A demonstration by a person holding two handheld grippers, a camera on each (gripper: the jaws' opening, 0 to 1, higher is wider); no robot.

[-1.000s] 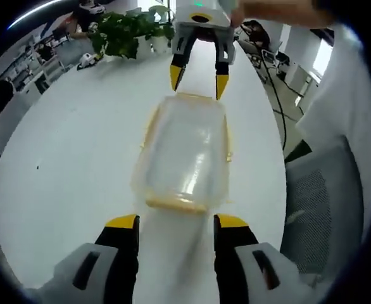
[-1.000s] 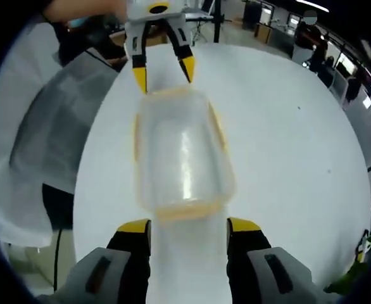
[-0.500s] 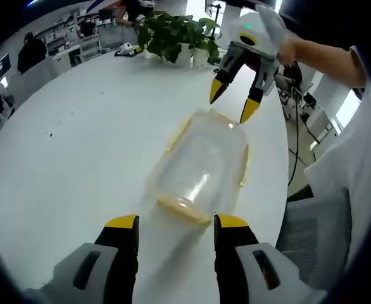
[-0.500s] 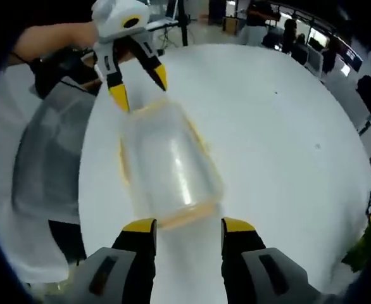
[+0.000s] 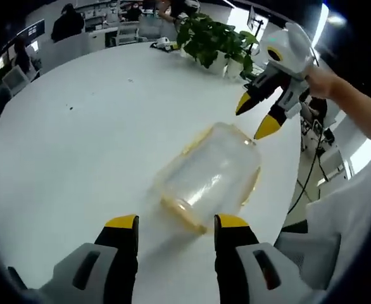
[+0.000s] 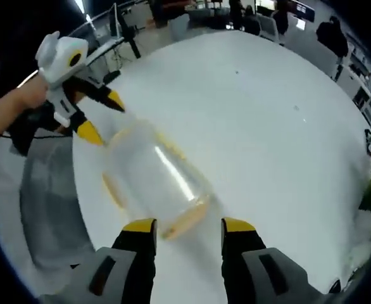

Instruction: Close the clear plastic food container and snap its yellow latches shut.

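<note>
Container (image 5: 209,176) lid-on, on white table (image 5: 78,139) | left gripper (image 5: 175,223) and right gripper (image 6: 181,223) both released, 1 at each end | step: latching | next: press yellow latches.

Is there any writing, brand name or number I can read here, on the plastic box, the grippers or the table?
None can be read.
The clear container with its yellow latches bears no visible label.
The left gripper, right gripper and white table show no print.
Dark specks on the table are too small to tell.
</note>
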